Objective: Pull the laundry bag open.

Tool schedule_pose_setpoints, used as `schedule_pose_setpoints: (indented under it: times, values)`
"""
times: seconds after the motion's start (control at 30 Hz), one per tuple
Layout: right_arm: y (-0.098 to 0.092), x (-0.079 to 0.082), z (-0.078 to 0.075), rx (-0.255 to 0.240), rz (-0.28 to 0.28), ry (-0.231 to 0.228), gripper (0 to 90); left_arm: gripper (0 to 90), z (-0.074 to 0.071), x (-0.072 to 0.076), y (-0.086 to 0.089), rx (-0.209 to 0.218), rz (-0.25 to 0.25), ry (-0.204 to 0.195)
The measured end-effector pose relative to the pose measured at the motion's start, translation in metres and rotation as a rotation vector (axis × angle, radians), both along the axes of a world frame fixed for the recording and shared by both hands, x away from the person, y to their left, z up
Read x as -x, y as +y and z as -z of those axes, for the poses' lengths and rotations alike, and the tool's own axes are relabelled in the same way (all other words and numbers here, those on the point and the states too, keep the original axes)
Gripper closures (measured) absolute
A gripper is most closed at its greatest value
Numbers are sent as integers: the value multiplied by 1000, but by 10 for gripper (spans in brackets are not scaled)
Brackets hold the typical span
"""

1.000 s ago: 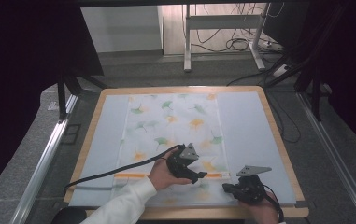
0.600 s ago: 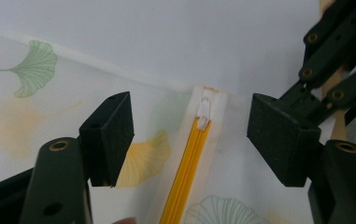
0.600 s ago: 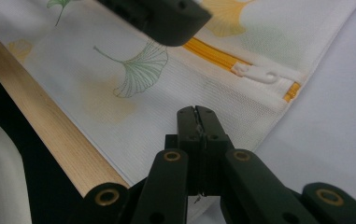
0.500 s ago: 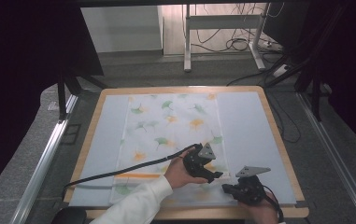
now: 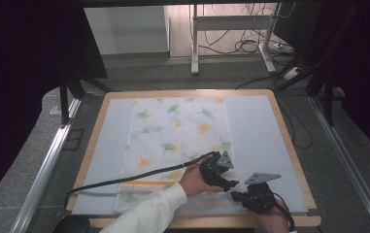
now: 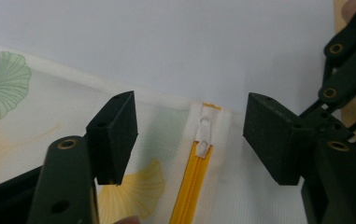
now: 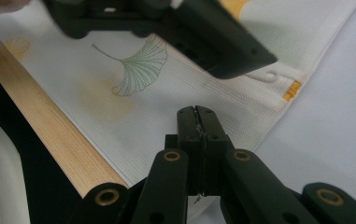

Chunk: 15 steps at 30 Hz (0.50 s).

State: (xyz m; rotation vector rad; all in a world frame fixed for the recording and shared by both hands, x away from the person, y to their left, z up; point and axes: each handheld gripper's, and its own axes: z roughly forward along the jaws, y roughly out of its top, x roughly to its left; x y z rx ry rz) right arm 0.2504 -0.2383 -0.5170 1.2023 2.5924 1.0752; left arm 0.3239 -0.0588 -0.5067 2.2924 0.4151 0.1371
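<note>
Right tool: the right tool sits nearest, low at the front edge of the surface. Jaws clamped tight together on the near right corner of the cloth bag, fabric pinched between them.
Left tool: the left tool is just beyond it, held in a hand with a white sleeve. Jaws stand wide and have just been closing a little. The zipper pull lies between them, pads not touching it as far as I can see.
Zipper: orange zipper running along the bag's near end, with a small white pull sitting right at the end stop by the bag's right edge.
Bag: flat white mesh-looking cloth, printed with green and yellow ginkgo leaves, spread out lengthwise down the middle of the surface, reaching from the near edge almost to the far one.
Surface: pale blue mat on a wood-rimmed surface.
</note>
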Motion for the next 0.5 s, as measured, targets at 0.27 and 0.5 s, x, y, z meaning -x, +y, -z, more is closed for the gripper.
schedule_pose_setpoints:
  times: [0.27,0.5]
  values:
    - [0,-1,0,6,-7,0,887,434,11,-7,-4,-9,-13,51]
    - [0,-1,1,5,-3,8,887,508,17,-7,-6,-11,2,66]
